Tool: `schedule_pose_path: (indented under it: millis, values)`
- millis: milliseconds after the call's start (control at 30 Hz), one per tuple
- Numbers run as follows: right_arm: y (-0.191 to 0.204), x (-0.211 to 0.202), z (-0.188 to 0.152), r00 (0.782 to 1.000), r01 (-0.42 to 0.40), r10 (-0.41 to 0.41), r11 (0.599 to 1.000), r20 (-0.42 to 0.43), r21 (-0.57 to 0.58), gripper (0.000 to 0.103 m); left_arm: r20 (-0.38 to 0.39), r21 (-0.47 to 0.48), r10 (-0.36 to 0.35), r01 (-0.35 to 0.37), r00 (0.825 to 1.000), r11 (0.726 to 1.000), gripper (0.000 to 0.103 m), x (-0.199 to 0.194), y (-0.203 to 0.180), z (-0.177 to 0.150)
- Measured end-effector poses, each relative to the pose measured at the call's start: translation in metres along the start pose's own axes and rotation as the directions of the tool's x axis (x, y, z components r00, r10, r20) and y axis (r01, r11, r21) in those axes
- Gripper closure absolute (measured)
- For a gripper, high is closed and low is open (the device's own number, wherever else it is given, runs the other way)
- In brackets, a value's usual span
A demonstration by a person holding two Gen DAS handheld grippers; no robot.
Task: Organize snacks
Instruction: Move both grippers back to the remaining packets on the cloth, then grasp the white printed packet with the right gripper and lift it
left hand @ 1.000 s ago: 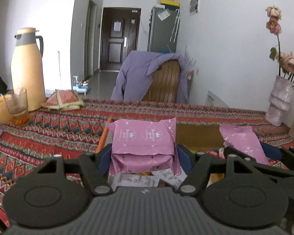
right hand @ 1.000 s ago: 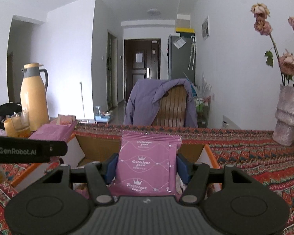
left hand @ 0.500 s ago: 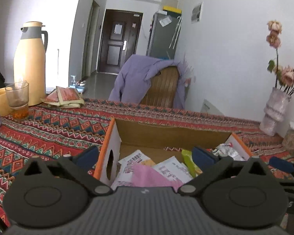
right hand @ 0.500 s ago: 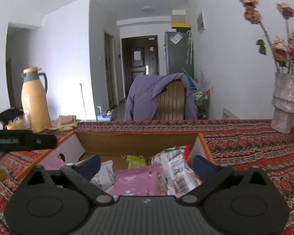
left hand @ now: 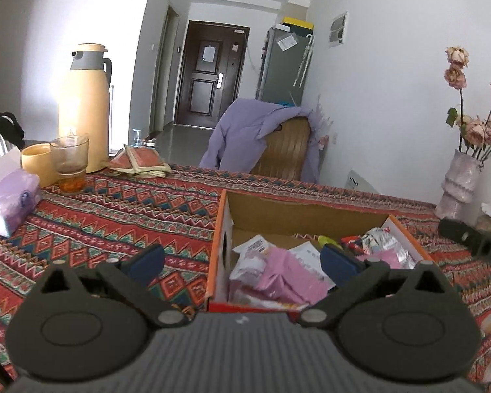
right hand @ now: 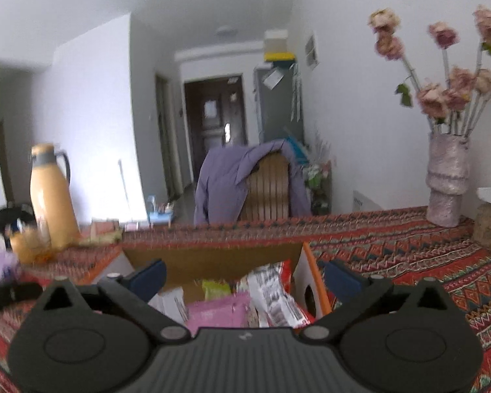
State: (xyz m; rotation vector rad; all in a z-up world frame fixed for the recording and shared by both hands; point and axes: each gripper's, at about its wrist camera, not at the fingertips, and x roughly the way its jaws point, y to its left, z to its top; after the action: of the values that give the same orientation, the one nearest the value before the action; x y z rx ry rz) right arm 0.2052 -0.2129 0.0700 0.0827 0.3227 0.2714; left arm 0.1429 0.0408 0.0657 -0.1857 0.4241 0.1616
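Both pink snack packets have left the jaws since a second ago, and now lie in the orange-edged cardboard box (left hand: 224,229) among the other wrappers; the left gripper (left hand: 242,260) and the right gripper (right hand: 244,275) stand wide apart and empty, drawn back toward the near side of the box.

For the step in hand, which I judge to be clearing away to fetch more snacks, the retreat wants to go up and back together, so that neither blue pad catches the box wall; the left gripper straddles the box's left wall, one finger outside over the patterned tablecloth (left hand: 131,203), so a sideways swing could drag the box.

From the left wrist, the folded pink packet (left hand: 278,278) is sharp, as are the glass cup (left hand: 69,163) and the tissue pack (left hand: 6,199); from the right wrist, blurred, the red-and-white wrapper (right hand: 275,291) propped against the right wall shows plainly, and the vase (right hand: 446,180) of dried roses stands whole.
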Motion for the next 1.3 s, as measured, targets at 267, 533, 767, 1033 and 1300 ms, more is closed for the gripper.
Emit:
schedule_pose_path:
  millis: [267,533,767,1033,1300]
  values:
    - [-0.019,-0.043,-0.029,0.999,-0.026,0.024,0.998,-0.042,-0.059,0.0,-0.042,0.032,-0.001,0.002,0.999,0.999,0.0,-0.008,-0.012,-0.02]
    - [-0.053,-0.045,-0.057,0.981,0.061,-0.092,0.983,-0.174,-0.173,0.0,-0.097,0.054,-0.064,0.069,0.993,0.996,0.0,-0.014,-0.031,-0.045]
    - [-0.074,-0.004,-0.073,0.931,0.049,-0.096,0.989,-0.353,-0.138,0.0,-0.12,0.057,-0.093,0.101,0.988,0.993,0.0,-0.016,-0.043,-0.057]
    - [-0.077,0.029,-0.074,0.906,0.026,-0.073,0.993,-0.416,-0.117,0.0,-0.136,0.048,-0.079,0.086,0.988,0.995,0.0,-0.013,-0.04,-0.059]
    - [-0.073,0.041,-0.087,0.894,-0.003,-0.044,0.995,-0.445,-0.105,0.0,-0.152,0.045,-0.071,0.079,0.986,0.996,0.0,-0.01,-0.039,-0.061]
